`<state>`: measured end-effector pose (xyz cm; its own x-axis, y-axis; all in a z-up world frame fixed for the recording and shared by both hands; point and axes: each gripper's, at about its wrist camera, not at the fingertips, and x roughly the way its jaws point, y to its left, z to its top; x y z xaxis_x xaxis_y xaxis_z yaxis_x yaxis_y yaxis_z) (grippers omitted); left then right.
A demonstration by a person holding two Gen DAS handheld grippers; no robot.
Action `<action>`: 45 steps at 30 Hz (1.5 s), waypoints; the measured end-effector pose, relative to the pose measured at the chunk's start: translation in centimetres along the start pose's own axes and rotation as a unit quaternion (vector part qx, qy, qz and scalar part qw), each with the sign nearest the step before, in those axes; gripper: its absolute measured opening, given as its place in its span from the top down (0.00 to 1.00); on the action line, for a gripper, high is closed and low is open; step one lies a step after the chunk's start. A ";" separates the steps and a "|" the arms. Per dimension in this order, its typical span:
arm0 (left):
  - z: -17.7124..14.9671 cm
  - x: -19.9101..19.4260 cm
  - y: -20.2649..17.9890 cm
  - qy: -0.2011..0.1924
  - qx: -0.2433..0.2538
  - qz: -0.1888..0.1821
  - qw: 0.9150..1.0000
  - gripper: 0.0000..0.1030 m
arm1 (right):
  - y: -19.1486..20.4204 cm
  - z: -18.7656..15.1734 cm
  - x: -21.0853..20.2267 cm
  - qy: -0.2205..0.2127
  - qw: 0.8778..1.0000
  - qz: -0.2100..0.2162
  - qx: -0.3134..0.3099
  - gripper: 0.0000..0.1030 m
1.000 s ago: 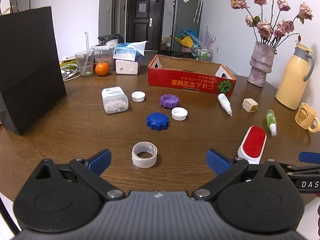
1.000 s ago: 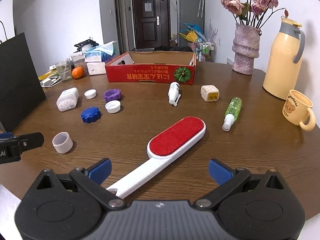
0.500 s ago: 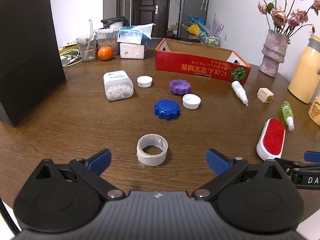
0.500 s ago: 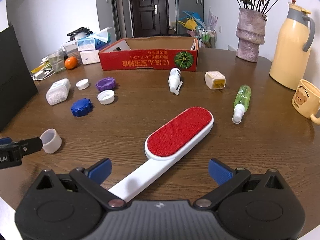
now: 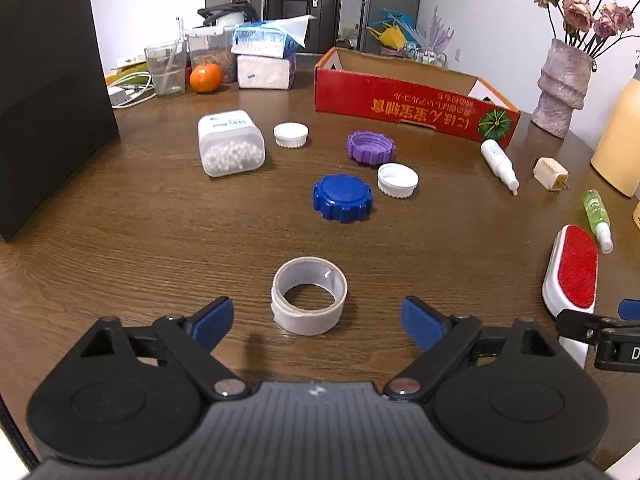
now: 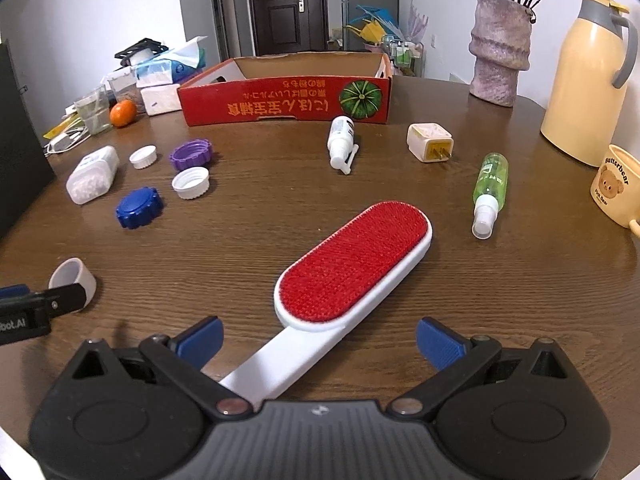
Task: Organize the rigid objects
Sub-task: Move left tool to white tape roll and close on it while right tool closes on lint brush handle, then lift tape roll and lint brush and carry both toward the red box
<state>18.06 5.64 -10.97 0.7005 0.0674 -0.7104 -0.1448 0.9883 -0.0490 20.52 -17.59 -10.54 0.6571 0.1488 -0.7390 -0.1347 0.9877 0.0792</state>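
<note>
A white tape roll [image 5: 309, 295] lies on the brown table, just ahead of and between the tips of my open left gripper [image 5: 318, 320]. It also shows at the left of the right wrist view [image 6: 74, 280]. A red lint brush [image 6: 352, 268] with a white handle lies between the jaws of my open right gripper [image 6: 320, 338], handle toward me. Neither gripper touches anything. Beyond lie a blue cap [image 5: 342, 197], a purple cap [image 5: 370, 147], two white caps [image 5: 397, 180], a pill box [image 5: 230, 142], a white bottle [image 6: 341, 140], a green spray bottle [image 6: 489, 188] and a plug [image 6: 430, 142].
An open red cardboard box [image 6: 288, 102] stands at the back of the table. A black paper bag [image 5: 48, 92] stands at the left. A vase [image 6: 502, 48], a yellow thermos [image 6: 588, 72] and a bear mug [image 6: 616, 190] stand at the right. Tissue packs, a glass and an orange [image 5: 205, 77] are at the back left.
Both grippers have moved forward and lower over the table. The tape roll and the lint brush now sit closer to the open jaws. No object has moved.
</note>
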 end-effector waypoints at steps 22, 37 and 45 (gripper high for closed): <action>0.2 2.5 -0.9 0.005 0.015 -0.012 1.000 0.58 | -0.1 0.9 3.3 0.016 1.000 -0.016 0.008 0.03; 0.5 2.3 -1.1 0.002 0.014 -0.015 1.000 0.58 | -0.2 0.8 2.6 -0.010 1.000 -0.004 0.003 0.50; 0.5 1.7 -1.2 -0.004 0.014 -0.018 1.000 0.58 | -0.3 0.7 1.9 -0.018 1.000 0.004 0.004 0.51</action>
<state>19.75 4.61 -11.79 0.7099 0.0329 -0.7035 -0.0999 0.9935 -0.0544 22.31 -17.55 -11.51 0.6827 0.1579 -0.7134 -0.1338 0.9869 0.0904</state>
